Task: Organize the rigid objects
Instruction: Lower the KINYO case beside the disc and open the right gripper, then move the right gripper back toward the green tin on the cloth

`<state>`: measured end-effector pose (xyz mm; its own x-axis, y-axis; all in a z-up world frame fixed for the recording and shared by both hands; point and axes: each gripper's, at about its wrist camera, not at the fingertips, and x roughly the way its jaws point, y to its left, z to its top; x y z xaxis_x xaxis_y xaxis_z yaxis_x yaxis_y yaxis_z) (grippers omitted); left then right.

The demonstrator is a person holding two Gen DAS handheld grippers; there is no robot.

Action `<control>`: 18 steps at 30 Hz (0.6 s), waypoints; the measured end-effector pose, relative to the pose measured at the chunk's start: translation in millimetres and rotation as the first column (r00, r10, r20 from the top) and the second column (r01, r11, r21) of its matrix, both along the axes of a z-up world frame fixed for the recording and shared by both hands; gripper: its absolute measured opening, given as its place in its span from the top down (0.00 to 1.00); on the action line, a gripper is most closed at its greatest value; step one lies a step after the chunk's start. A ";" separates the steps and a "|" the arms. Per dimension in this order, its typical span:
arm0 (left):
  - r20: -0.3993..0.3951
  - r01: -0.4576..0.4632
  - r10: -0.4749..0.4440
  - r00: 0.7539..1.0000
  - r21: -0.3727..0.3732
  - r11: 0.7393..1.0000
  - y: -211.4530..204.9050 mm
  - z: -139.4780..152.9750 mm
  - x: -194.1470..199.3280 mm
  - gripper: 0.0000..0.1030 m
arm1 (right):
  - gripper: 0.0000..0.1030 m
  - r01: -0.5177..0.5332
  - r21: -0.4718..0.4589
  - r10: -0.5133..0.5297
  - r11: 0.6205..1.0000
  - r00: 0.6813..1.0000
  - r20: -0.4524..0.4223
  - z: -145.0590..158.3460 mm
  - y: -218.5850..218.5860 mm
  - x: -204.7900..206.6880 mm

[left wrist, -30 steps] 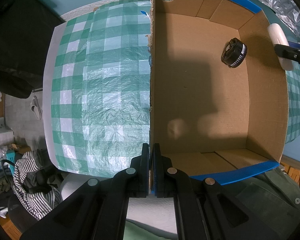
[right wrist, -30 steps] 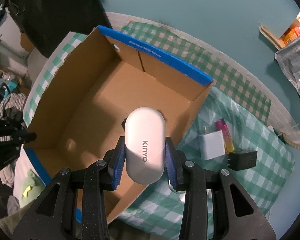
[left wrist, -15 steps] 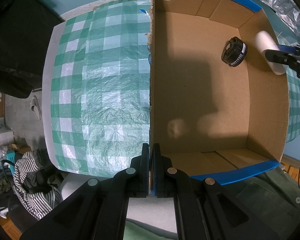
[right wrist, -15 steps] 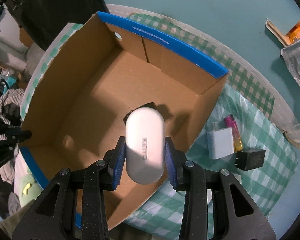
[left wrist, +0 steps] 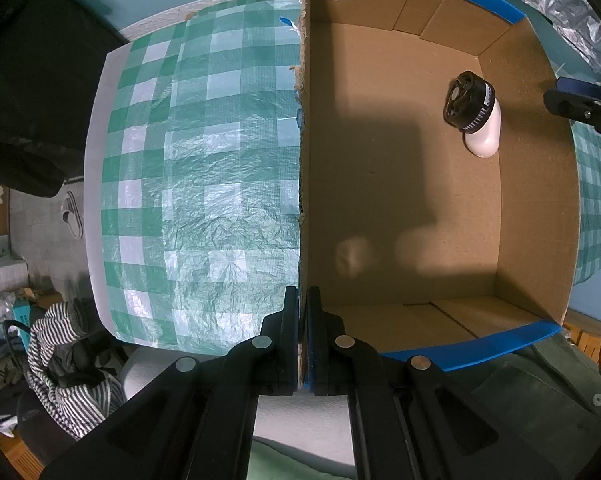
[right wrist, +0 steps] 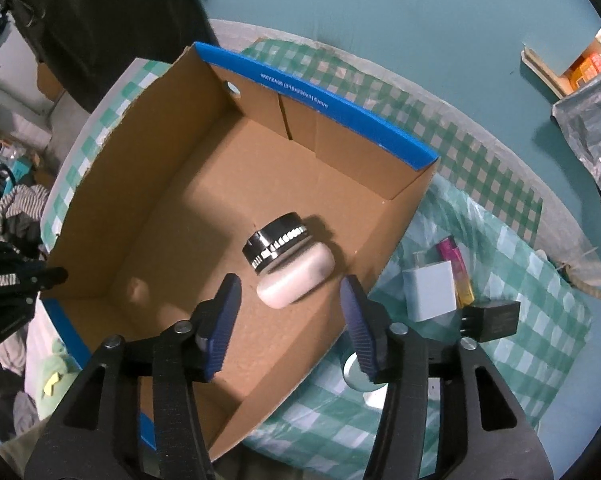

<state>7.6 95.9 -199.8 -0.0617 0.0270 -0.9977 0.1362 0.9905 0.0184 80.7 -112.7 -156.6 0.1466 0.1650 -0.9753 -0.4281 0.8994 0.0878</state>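
Right hand-held gripper above smooth white capsule

Teal wall, checked tablecloth

We take this for a lived-in home room: a table under a green checked plastic cloth, striped clothing heaped at eight o'clock, a slipper on the tiled floor at nine o'clock, teal painted walls.
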 end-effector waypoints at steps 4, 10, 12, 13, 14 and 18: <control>0.000 0.001 -0.001 1.000 -0.001 1.000 0.0 0.0 -0.1 0.97 | 0.48 0.003 0.006 -0.003 1.000 1.000 0.013 6.1 -1.0 -0.2; 0.000 -0.001 0.001 1.000 -0.001 1.000 -0.3 0.0 0.1 0.97 | 0.48 0.011 0.016 -0.011 1.000 0.999 0.030 14.8 -3.6 -1.2; 0.000 0.000 0.000 1.000 0.000 1.000 -0.2 0.0 0.1 0.97 | 0.48 0.010 0.019 -0.011 1.000 0.999 0.036 18.6 -5.5 -1.9; 0.000 0.000 0.000 1.000 0.000 1.000 -0.2 0.0 0.1 0.97 | 0.47 0.011 0.019 -0.012 1.000 0.999 0.038 19.9 -6.1 -2.3; 0.000 0.000 0.000 1.000 0.000 1.000 -0.2 0.0 0.1 0.97 | 0.46 0.012 0.019 -0.013 1.000 0.999 0.040 21.1 -7.0 -2.8; 0.001 0.000 0.000 1.000 0.000 1.000 -0.6 -0.3 0.0 0.97 | 0.42 0.020 0.023 -0.021 1.000 0.998 0.053 28.1 -13.1 -5.5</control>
